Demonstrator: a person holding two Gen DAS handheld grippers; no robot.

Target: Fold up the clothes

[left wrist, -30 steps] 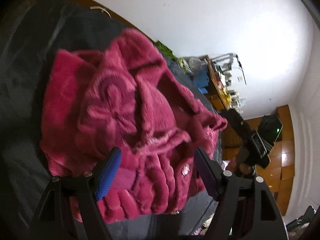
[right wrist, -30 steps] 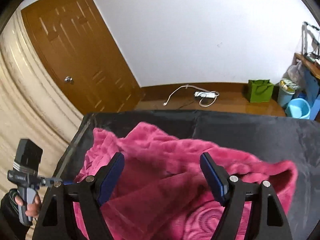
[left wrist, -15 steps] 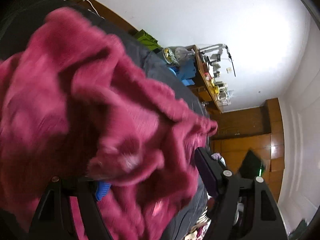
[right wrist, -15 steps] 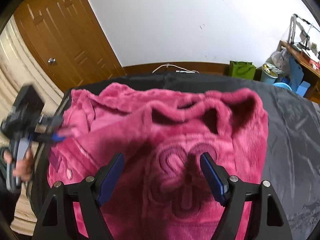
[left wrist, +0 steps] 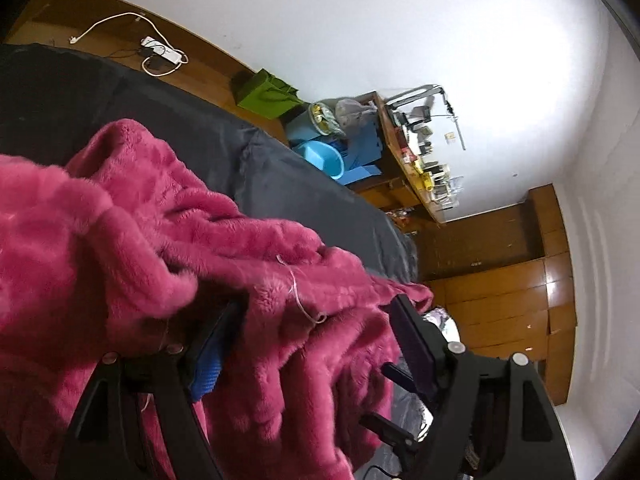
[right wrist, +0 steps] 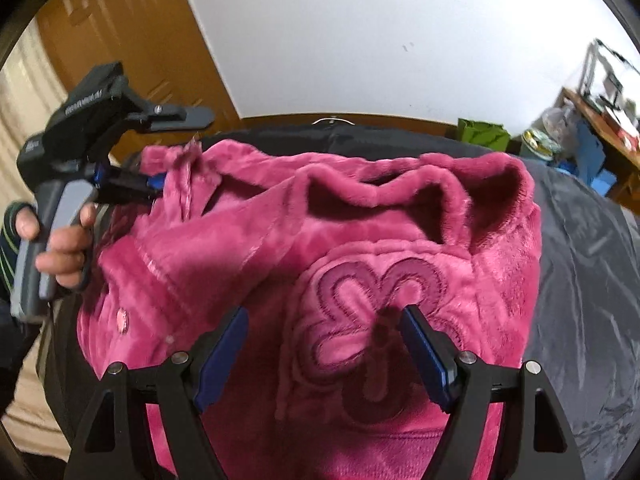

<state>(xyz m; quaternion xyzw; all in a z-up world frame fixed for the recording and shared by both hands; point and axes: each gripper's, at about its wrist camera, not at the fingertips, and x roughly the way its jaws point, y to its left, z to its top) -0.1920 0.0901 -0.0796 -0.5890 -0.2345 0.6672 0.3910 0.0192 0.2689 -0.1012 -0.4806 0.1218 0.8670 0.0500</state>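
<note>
Fleece garment [right wrist: 360, 264], pink and crumpled, lies on the dark sheet [right wrist: 592, 280]; in our right view its long axis runs roughly from 9 to 3 o'clock, the embroidered flower [right wrist: 372, 320] facing up and the open folds toward 12. Our right gripper [right wrist: 324, 344] hovers over the flower, fingers spread wide with nothing gripped. At 9 o'clock our left gripper [right wrist: 158, 184] reaches the garment's edge; in its own view, fleece bunches between its wide-set fingers [left wrist: 208, 356], and we cannot tell whether they press it.
</note>
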